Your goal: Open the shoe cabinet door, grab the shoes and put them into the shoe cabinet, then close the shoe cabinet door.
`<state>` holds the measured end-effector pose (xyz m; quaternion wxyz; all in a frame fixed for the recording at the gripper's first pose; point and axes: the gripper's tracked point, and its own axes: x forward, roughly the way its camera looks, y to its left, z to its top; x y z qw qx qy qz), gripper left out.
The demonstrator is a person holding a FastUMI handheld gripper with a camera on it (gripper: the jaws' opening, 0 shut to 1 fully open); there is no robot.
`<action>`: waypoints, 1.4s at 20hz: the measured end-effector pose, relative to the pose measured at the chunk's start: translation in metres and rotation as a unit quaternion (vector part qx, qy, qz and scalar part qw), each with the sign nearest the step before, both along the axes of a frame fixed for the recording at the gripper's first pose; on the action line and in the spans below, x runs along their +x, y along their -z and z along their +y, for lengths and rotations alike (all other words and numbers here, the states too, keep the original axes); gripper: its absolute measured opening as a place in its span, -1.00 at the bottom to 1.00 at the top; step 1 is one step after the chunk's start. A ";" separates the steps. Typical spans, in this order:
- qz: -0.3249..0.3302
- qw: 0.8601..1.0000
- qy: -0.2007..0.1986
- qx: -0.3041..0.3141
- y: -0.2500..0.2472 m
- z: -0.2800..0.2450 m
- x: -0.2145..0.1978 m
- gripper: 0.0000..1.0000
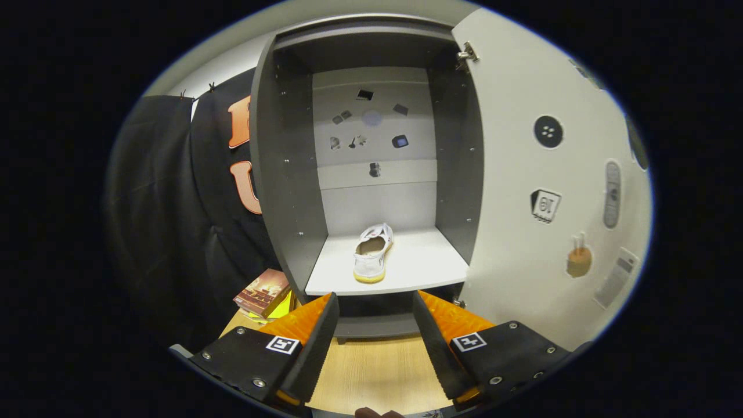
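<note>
White shelf (pixel 418 270) carries one shoe (pixel 372 252); wooden table (pixel 377 371) holds books (pixel 262 293).

I see my hand-held gripper (pixel 374 305) pointing straight ahead, level. Its two fingers (pixel 316 334) are spread wide apart, with nothing held between them.

1. The shoe cabinet (pixel 290 191) is grey, with dark side walls and a paler back panel. It stands upright on the tabletop (pixel 377 371), beyond the gripper (pixel 374 302), whose fingers are spread apart with nothing between them.
2. The cabinet door (pixel 522 191) is light grey, hinged on the right side, and it is swung wide open.
3. The shoe (pixel 372 252) is white with a yellowish sole. It lies upright on the pale shelf (pixel 424 264) inside the cabinet, heel toward the gripper, toe toward the back.
</note>
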<state>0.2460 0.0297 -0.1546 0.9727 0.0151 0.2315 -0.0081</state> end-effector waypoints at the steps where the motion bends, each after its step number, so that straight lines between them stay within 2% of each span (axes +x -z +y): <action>1: -0.005 1.000 0.004 0.001 -0.007 -0.006 -0.011 0.62; 4: -0.018 1.000 0.008 0.005 -0.028 -0.025 -0.037 0.62; 9: -0.036 0.999 -0.008 0.018 -0.056 -0.061 -0.077 0.63; 19: -0.047 0.995 -0.083 0.026 -0.086 -0.130 -0.166 0.63; 23: -0.056 0.996 -0.073 0.018 -0.091 -0.168 -0.177 0.63; 28: -0.064 0.997 -0.039 0.011 -0.086 -0.226 -0.169 0.63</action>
